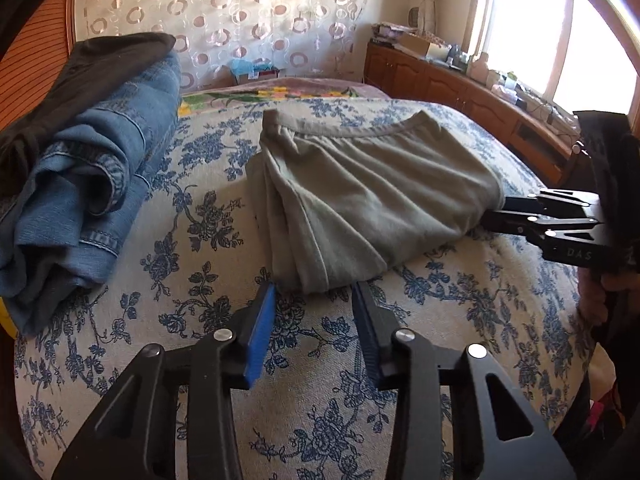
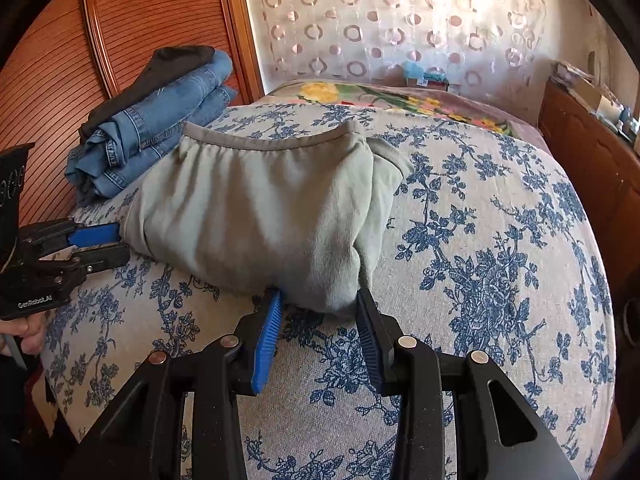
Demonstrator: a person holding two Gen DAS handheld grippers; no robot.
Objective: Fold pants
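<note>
Pants [image 1: 360, 184] on bed [image 1: 200, 360], jeans [image 1: 100, 184] left

"DAS" on right tongs [image 1: 496, 210], "GenRobot.AI" on left tongs [image 2: 116, 246]

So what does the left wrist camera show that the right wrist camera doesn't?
Only the left wrist view shows the bright window and the right hand-held gripper from the side, at the green pants' edge. Only the right wrist view shows the left hand-held gripper from the side, at the opposite edge, and a hand gripping its handle. Both show the folded green pants on the floral bedspread, the stacked jeans with a dark garment on top, and the circle-patterned curtain.
</note>
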